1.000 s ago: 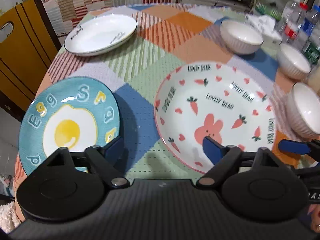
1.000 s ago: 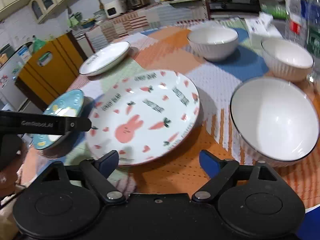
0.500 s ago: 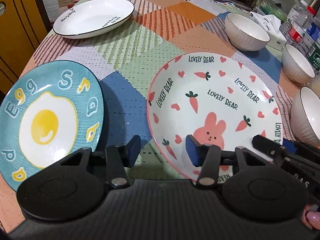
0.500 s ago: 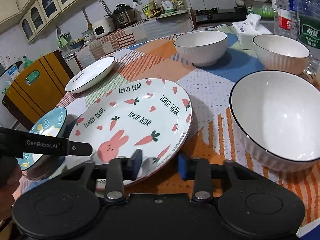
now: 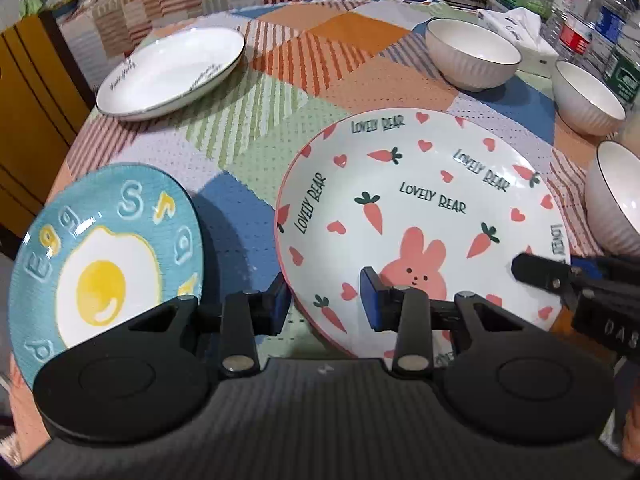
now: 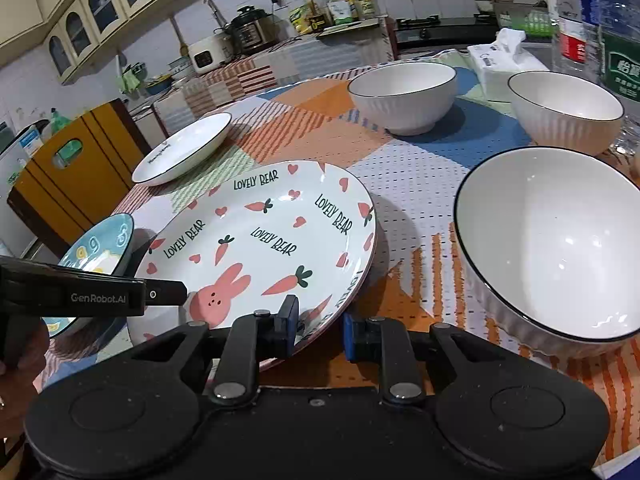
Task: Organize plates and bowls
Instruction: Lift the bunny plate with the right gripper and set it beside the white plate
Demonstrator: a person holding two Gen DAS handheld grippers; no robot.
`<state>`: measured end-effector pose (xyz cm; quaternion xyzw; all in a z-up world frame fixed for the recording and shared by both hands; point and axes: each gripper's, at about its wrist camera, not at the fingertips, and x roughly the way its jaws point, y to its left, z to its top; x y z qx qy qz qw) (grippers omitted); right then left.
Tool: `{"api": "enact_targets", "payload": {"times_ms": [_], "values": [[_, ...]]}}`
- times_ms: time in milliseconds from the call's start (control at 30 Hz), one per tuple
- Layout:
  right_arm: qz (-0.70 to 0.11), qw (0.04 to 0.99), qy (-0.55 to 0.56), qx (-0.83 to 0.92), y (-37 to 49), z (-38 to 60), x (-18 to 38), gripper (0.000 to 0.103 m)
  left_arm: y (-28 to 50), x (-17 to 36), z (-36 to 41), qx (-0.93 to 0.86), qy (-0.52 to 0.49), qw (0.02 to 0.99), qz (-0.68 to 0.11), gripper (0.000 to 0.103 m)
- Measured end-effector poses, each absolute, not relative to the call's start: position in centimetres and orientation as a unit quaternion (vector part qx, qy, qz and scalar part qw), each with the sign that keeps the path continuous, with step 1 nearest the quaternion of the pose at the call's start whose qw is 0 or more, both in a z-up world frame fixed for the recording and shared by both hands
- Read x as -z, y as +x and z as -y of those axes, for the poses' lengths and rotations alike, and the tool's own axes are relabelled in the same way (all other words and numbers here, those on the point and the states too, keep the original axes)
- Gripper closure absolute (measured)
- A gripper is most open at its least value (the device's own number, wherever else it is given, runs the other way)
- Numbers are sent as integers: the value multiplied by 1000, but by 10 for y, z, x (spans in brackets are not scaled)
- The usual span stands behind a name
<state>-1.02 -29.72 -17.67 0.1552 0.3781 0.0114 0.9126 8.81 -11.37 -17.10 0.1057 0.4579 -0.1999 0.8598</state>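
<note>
Patchwork table (image 5: 256, 148), bunny plate (image 5: 420, 208) in the middle with both grippers pinching its near rim, left gripper (image 5: 325, 300), right gripper (image 6: 320, 328), kitchen cupboards (image 6: 92, 4) only in right view, whole egg plate (image 5: 100, 264) only in left view

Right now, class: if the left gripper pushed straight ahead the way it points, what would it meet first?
Most likely the bunny plate: the left gripper already straddles its near-left rim, jaws partly closed, so the rim sits between the fingers. Whether the pads touch it is unclear.
</note>
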Motion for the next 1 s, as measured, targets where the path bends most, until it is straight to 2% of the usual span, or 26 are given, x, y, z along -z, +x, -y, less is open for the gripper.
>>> {"api": "enact_targets", "payload": {"times_ms": [200,533,1000], "values": [[-372,914,158,-27,11,296,168,76,100,150,106,198,117,873,-430,67],[-332,934,116,-64,70,284,152,76,172,134,90,191,91,877,-432,68],[-376,916,130,-45,117,287,173,76,215,170,102,195,89,847,-486,68]]}}
